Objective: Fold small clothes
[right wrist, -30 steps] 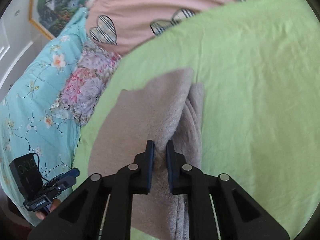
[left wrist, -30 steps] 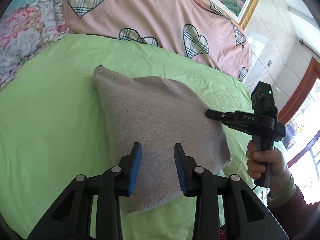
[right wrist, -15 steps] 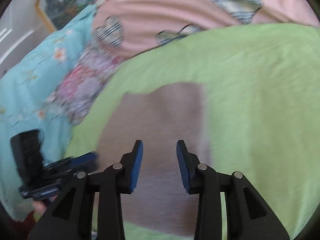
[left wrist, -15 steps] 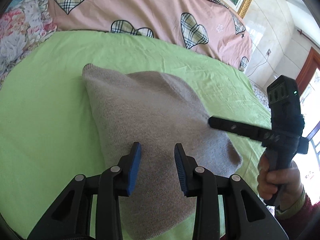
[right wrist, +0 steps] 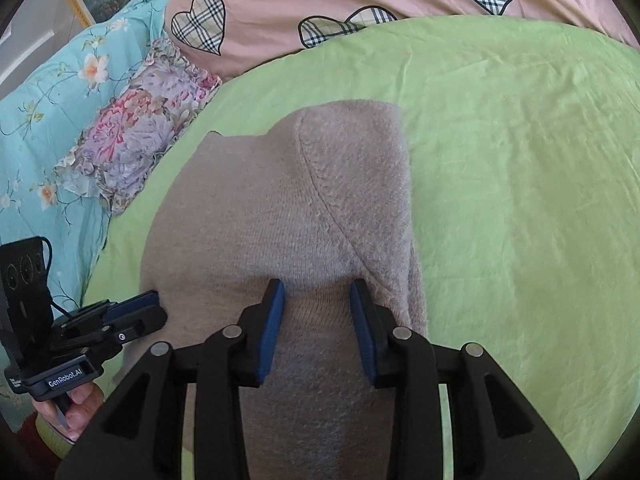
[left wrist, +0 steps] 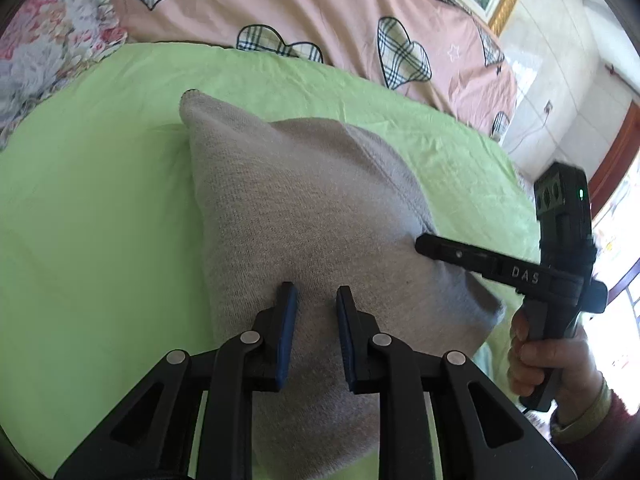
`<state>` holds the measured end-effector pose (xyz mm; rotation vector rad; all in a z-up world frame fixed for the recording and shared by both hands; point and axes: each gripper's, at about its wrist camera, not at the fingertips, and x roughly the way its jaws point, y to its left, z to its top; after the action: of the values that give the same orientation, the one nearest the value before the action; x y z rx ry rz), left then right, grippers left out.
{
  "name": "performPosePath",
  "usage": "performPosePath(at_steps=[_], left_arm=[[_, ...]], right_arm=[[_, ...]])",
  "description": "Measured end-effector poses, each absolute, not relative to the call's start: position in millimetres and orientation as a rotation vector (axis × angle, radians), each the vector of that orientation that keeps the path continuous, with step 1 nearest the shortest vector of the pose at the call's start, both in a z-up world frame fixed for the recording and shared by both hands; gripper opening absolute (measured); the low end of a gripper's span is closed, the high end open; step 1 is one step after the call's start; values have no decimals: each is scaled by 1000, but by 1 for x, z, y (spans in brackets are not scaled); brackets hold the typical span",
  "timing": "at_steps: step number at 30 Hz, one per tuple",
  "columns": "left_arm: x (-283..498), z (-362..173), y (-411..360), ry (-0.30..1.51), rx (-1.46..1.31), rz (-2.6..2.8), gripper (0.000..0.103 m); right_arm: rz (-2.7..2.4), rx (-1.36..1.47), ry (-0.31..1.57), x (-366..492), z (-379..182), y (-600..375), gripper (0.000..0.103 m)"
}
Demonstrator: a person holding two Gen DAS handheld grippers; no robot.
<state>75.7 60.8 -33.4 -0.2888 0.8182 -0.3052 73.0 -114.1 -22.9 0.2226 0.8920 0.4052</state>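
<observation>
A grey-beige knitted garment lies folded on the green sheet, with a diagonal seam across its top layer. My left gripper hovers low over the garment's near part. Its jaws are closing, with cloth showing in the gap and neither pad pressing on it. In the right wrist view the left gripper comes in from the lower left, at the garment's edge. My right gripper stands open over the garment's near end, holding nothing. In the left wrist view the right gripper reaches in from the right, tip at the cloth.
A pink quilt with plaid hearts is heaped along the far side of the bed. A floral pillow and a turquoise flowered blanket lie to the left. Bare green sheet spreads to the right of the garment.
My right gripper let go of the fold it was pinching and opened; the fold now lies flat. My left gripper sank toward the garment and its jaws narrowed.
</observation>
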Motion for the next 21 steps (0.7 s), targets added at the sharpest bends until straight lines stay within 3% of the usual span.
performPosePath(at_steps=[10, 15, 21], left_arm=[[8, -21, 76, 769, -385, -341, 20], [7, -49, 55, 875, -235, -268, 21], [14, -52, 54, 881, -216, -245, 21]], right_arm=[[444, 192, 898, 8, -14, -124, 37], [395, 151, 924, -6, -37, -130, 37], [396, 144, 921, -4, -40, -133, 37]])
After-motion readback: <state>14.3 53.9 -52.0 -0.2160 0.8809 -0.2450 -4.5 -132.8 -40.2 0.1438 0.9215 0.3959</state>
